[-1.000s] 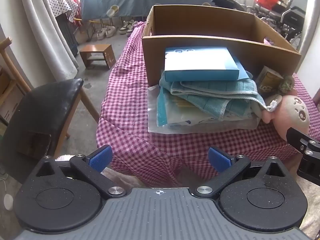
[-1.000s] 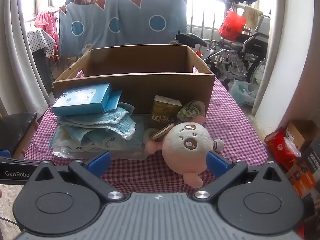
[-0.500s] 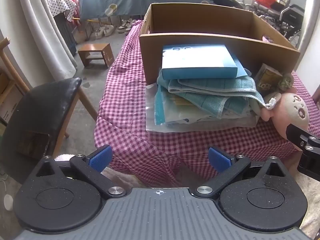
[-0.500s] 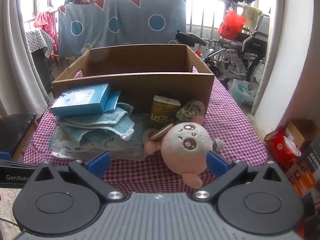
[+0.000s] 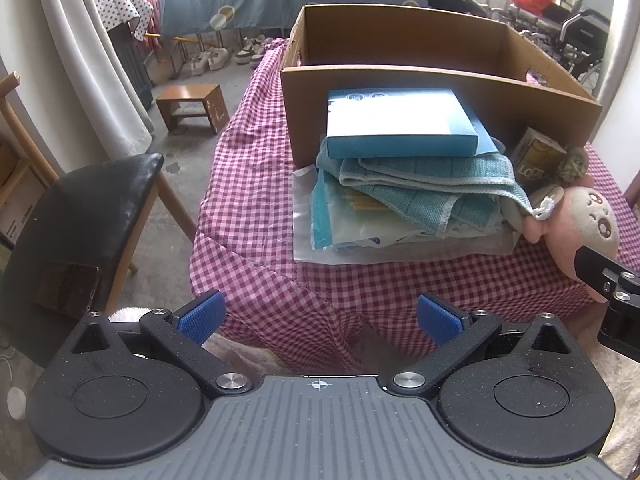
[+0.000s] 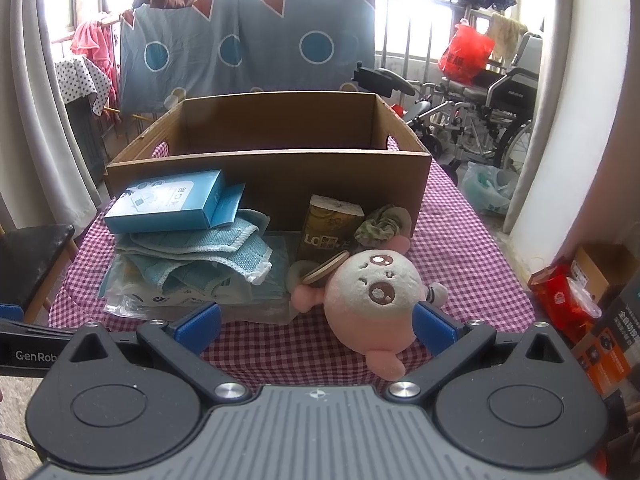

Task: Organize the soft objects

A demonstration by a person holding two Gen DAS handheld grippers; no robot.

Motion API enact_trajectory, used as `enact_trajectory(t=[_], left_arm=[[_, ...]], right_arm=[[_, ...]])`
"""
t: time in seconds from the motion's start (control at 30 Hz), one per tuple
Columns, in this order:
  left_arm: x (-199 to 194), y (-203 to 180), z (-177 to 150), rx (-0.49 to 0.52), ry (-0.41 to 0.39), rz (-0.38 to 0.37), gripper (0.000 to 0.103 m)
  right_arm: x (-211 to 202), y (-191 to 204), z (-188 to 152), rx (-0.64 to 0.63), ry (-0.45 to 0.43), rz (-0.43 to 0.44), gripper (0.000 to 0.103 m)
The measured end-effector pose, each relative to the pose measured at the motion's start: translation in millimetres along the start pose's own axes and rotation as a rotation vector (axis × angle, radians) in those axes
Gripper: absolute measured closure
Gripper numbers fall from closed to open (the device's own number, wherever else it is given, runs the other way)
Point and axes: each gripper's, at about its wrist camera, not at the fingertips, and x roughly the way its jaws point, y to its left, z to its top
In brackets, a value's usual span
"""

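A pink plush toy (image 6: 374, 292) lies on the checked tablecloth (image 6: 460, 256) near the front edge, also seen in the left wrist view as the plush (image 5: 588, 220). Left of it a blue box (image 6: 168, 200) rests on folded teal towels (image 6: 208, 256) and plastic-wrapped packs (image 5: 360, 236). A green scrunchie (image 6: 382, 226) and a brown carton (image 6: 330, 228) sit before an open cardboard box (image 6: 280, 176). My right gripper (image 6: 316, 330) is open, just short of the plush. My left gripper (image 5: 318, 316) is open, below the table edge, holding nothing.
A black-seated chair (image 5: 80, 216) stands left of the table, with a small wooden stool (image 5: 192, 106) farther back. A wheelchair (image 6: 492, 108) and a red bag (image 6: 464, 54) are at the back right. Red and dark cartons (image 6: 580, 300) sit on the floor to the right.
Both grippers have crept a little closer to the table; the pile and plush look slightly larger. Neither gripper's opening has changed.
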Motion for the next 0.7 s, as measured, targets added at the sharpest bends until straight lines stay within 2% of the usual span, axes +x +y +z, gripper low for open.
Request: enact_trajectory(t=[0.7], left_arm=[[-0.5,1.0,0.7,0.000,-0.002,-0.001,0.000]], right_arm=[[0.3,0.1,2.0,0.003,-0.001,0.003,0.000]])
